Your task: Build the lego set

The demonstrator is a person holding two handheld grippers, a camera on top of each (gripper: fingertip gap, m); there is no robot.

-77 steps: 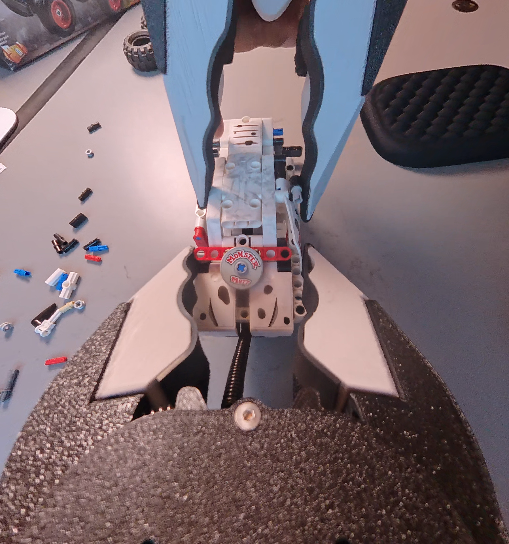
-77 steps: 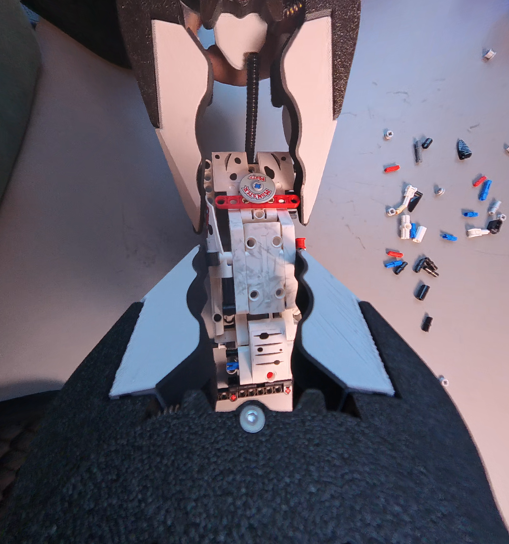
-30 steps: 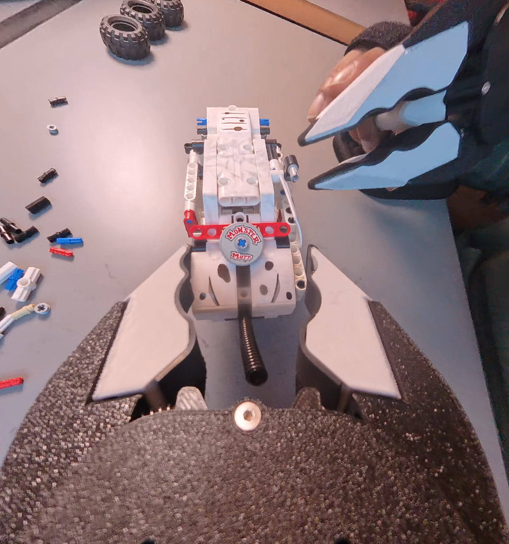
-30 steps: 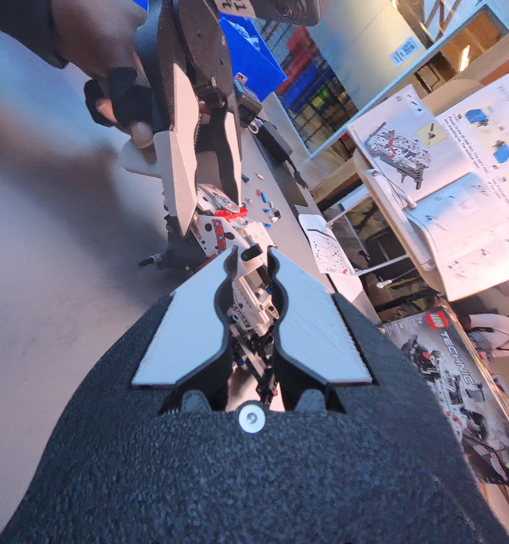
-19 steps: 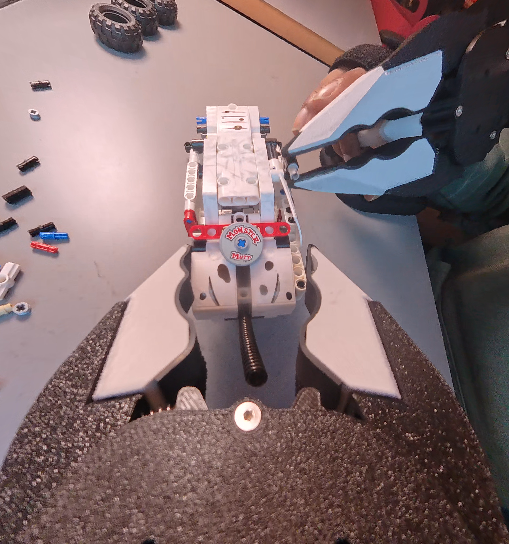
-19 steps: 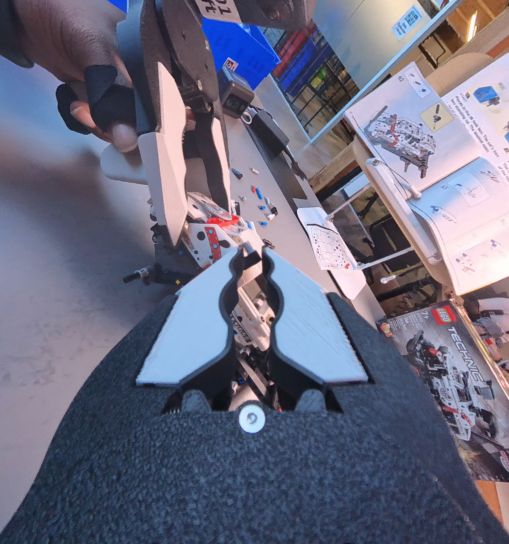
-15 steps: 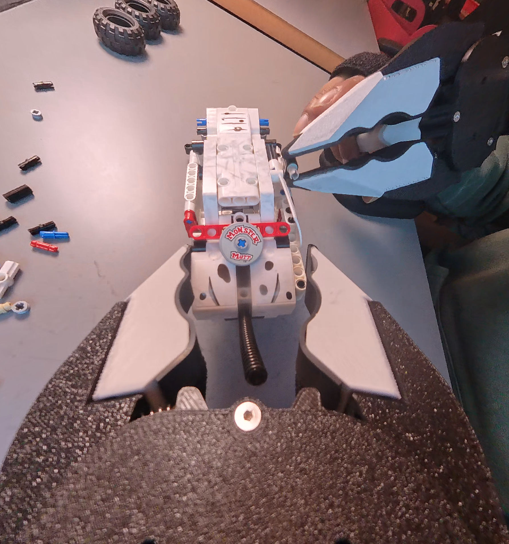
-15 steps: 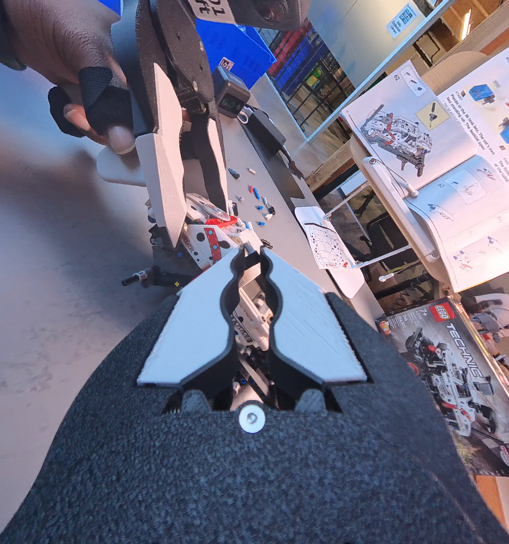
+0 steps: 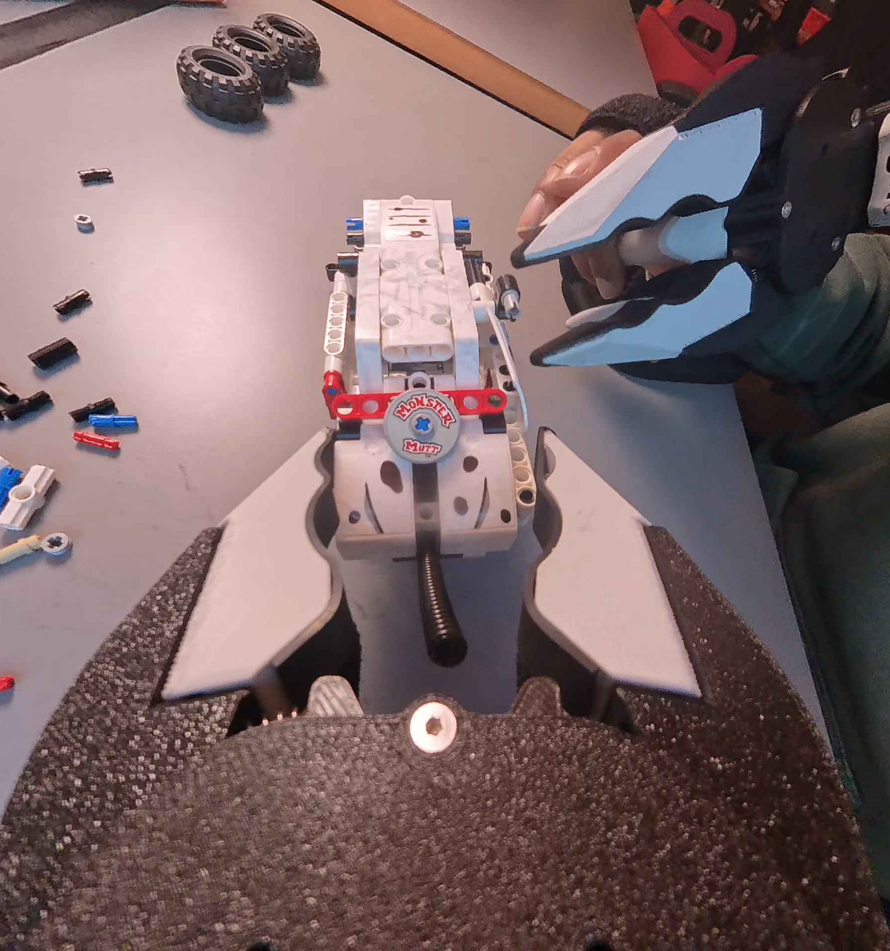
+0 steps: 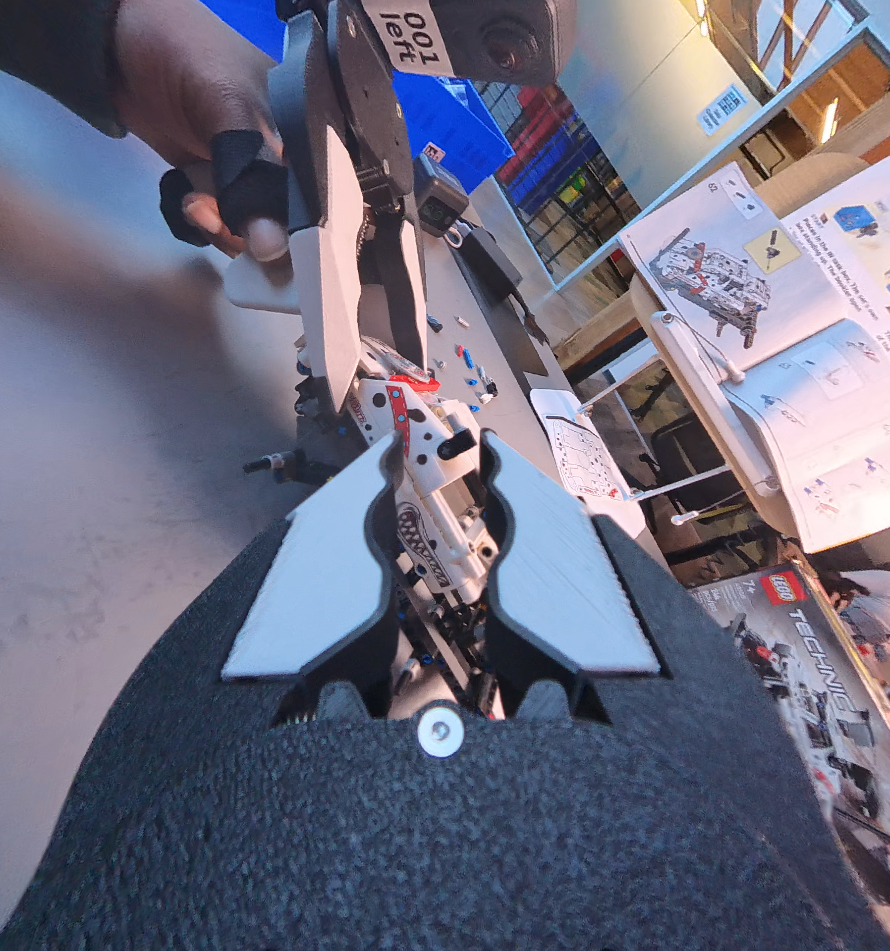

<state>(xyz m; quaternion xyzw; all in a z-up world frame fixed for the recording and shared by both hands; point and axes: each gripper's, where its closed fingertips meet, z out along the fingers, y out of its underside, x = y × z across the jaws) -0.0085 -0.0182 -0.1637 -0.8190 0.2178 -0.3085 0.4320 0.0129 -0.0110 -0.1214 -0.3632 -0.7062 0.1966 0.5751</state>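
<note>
On the grey table (image 9: 237,288), near its right edge, stands the white spotted lego truck (image 9: 417,329) with a red beam. The left gripper (image 9: 432,442) clamps its rear end. The right gripper (image 9: 523,303) is parted, just beside the truck's side axle, holding nothing.

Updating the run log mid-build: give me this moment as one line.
left claw: shut on truck body | right claw: open, beside axle pin, not touching | tyres: unmounted on table
</note>
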